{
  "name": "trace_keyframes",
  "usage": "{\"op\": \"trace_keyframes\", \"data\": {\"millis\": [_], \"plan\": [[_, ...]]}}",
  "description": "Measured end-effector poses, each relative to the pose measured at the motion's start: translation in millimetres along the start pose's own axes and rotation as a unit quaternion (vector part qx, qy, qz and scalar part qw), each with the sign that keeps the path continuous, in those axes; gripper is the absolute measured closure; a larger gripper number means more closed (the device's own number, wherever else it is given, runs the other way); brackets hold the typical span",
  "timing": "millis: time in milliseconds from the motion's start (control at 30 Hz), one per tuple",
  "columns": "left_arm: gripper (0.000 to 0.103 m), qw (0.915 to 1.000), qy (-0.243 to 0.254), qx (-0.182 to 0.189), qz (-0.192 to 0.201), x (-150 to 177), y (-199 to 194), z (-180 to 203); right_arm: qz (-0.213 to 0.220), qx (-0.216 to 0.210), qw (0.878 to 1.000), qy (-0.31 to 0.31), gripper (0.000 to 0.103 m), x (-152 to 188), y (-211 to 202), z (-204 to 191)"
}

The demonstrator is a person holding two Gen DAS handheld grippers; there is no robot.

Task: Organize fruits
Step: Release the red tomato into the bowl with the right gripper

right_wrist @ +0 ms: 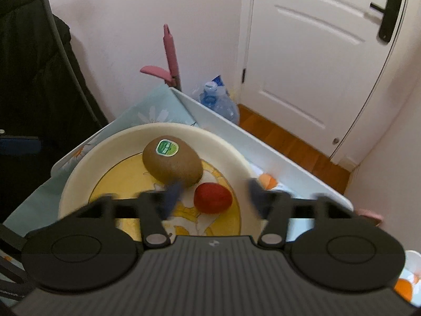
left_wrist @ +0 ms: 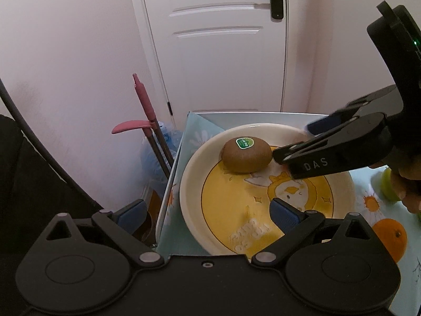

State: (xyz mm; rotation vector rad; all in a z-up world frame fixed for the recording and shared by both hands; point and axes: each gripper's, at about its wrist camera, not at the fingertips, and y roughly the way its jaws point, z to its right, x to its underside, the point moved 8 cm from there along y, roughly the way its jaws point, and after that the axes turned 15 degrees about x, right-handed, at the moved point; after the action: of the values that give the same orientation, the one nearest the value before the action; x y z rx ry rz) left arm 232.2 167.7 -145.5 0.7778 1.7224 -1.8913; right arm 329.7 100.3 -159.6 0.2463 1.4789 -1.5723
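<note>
Right tool [right_wrist: 213,197] spread wide, nothing pinched; its fingers blurred, red fruit [right_wrist: 213,197] lying loose between them on plate [right_wrist: 79,173]. Kiwi [right_wrist: 172,162] with green sticker sits just behind, near the red fruit, on same plate. Left tool [left_wrist: 208,216] spread open, empty, hovering at plate's near rim. Plate on surface [left_wrist: 368,181] with floral cloth. Orange [left_wrist: 389,237] right of plate.

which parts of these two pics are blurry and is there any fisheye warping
Right wrist view: the right gripper fingertips are smeared by motion blur, while the kiwi and red fruit on the plate stay fairly sharp. Left wrist view: mostly crisp, only the hand at the right edge is soft. Both views bend the door frame into curves and darken the corners.
</note>
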Motion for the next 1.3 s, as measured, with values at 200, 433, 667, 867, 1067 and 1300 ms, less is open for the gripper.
{"op": "trace_keyframes", "data": {"millis": [200, 433, 667, 867, 1067, 1300], "plan": [[0.002, 1.0000, -0.001, 0.003, 0.005, 1, -10, 3, 0.010, 0.006, 1.000, 0.024, 0.000, -1, -20, 9], [0.002, 0.9997, 0.010, 0.007, 0.021, -6, -29, 11, 0.015, 0.015, 0.998, 0.051, 0.000, 0, -54, 17], [0.001, 0.9981, 0.031, 0.026, 0.047, -21, -53, 28, 0.014, 0.043, 0.995, 0.087, 0.000, 8, -98, 34], [0.000, 0.9957, 0.053, 0.036, 0.067, -26, -73, 53, 0.014, 0.068, 0.989, 0.130, 0.000, 29, -137, 68], [0.000, 0.9927, 0.076, 0.038, 0.085, -24, -92, 91, 0.035, 0.102, 0.983, 0.152, 0.000, 62, -176, 115], [0.000, 0.9929, 0.073, 0.029, 0.089, -15, -105, 146, 0.025, 0.104, 0.983, 0.151, 0.000, 114, -208, 166]]}}
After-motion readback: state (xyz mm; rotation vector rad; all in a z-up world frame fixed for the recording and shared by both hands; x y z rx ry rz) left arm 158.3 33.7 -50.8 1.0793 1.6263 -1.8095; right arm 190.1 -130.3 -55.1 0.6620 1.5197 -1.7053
